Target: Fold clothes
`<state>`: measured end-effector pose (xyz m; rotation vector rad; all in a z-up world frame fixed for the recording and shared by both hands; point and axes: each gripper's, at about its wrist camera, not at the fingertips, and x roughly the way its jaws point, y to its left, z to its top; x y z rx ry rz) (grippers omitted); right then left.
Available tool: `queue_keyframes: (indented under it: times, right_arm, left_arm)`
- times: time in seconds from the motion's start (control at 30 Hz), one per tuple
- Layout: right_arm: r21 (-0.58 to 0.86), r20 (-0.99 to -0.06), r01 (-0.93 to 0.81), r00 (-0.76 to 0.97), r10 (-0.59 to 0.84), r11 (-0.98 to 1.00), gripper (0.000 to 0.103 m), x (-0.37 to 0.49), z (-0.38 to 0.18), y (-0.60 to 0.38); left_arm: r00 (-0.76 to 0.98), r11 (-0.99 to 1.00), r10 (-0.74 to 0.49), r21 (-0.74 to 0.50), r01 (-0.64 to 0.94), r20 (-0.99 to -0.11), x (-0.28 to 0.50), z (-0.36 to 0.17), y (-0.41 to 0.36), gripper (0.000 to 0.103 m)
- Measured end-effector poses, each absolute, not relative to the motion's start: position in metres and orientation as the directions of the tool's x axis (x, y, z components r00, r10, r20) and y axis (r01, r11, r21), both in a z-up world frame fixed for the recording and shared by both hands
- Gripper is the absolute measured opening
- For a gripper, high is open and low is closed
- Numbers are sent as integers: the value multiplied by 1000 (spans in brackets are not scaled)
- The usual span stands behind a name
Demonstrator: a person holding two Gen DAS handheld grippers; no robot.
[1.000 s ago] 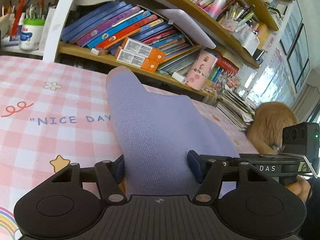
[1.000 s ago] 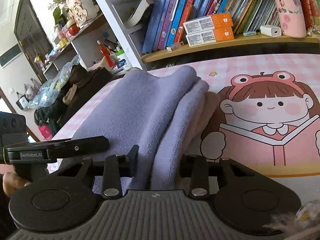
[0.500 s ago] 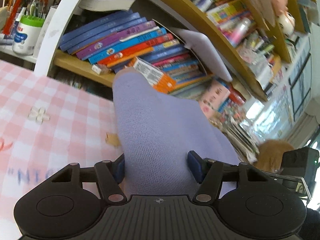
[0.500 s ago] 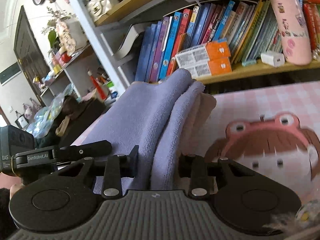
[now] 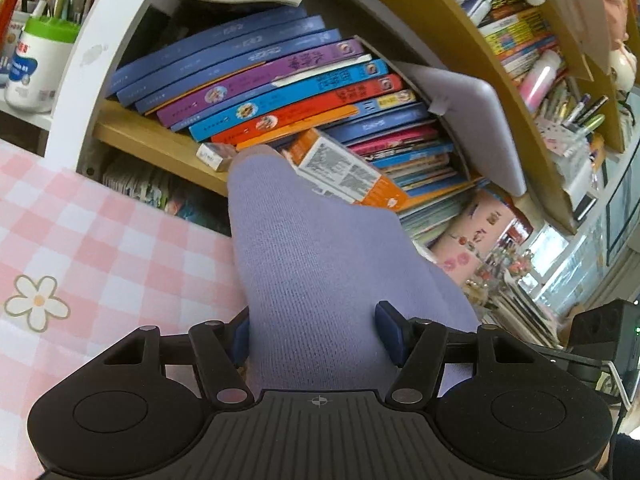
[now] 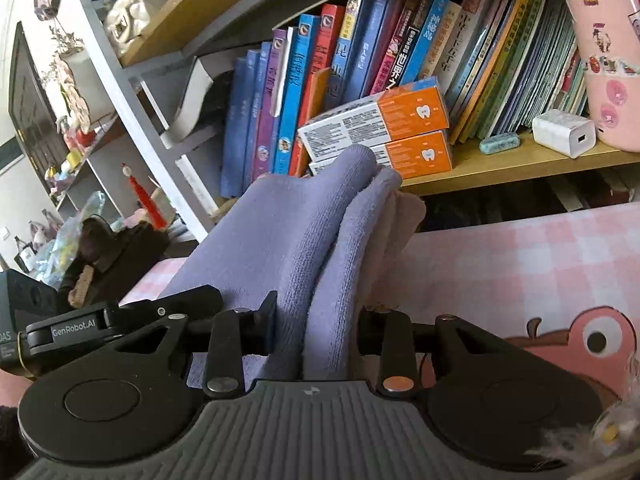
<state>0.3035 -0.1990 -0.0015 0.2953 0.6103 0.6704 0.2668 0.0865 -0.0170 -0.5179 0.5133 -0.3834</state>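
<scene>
Garment: lavender knit garment (image 5: 320, 264) is held raised above the table, bunched into thick folds; a paler beige layer (image 6: 404, 220) is seen tucked against its right side in the right wrist view.
Left gripper: left gripper (image 5: 316, 332) is closed on a broad fold of the lavender knit garment, with the blue pads (image 5: 390, 336) pressed into the cloth at a medium width.
Right gripper: right gripper (image 6: 316, 320) is clamped at a narrow width on two rolled folds of the same garment, with cloth filling the gap between the jaws.
Position of the two: the left gripper's black body (image 6: 120, 320) is seen just beside the right gripper, on its left, with the garment stretched between them.
Table: pink and white checked tablecloth (image 5: 100, 248) is spread below the garment; a white flower print (image 5: 38, 300) and part of a cartoon print (image 6: 580, 336) are shown on it.
Shelf: wooden bookshelf (image 6: 520, 164) is set directly behind the table, close to the garment's far tip.
On the shelf: leaning books (image 5: 272, 80), two orange and white boxes (image 6: 400, 136), a white charger plug (image 6: 564, 132) and a pink tumbler with stickers (image 6: 604, 52) are shown.
</scene>
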Motion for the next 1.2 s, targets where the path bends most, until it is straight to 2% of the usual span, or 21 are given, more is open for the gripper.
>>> queue_keyframes:
  times: [0.3, 0.4, 0.47, 0.53, 0.73, 0.97, 1.2]
  right_arm:
    - [492, -431, -460, 609, 666, 739, 34, 317, -19, -203]
    - [470, -441, -449, 627, 643, 760, 52, 315, -20, -201]
    - [448, -433, -432, 661, 613, 783, 88, 309, -17, -203]
    - [424, -414, -415, 702, 579, 805, 89, 299, -13, -208]
    - [379, -342, -359, 802, 490, 853, 89, 249, -2, -228]
    - [216, -294, -336, 873, 390, 917, 91, 174, 4, -215]
    - [106, -232, -316, 914, 333, 943, 98, 118, 5, -204]
  left_arm:
    - [813, 802, -451, -567, 188, -368, 273, -24, 94, 63]
    - [826, 824, -418, -540, 171, -377, 271, -23, 93, 70]
    - [845, 841, -390, -515, 166, -365, 265, -18, 93, 74]
    - [870, 850, -367, -499, 169, -330, 250, -12, 93, 80]
    - [917, 893, -310, -409, 191, -250, 195, 9, 79, 84]
    - [936, 955, -202, -271, 123, -288, 148, 17, 52, 85]
    - [960, 987, -96, -148, 59, -262, 102, 21, 35, 93]
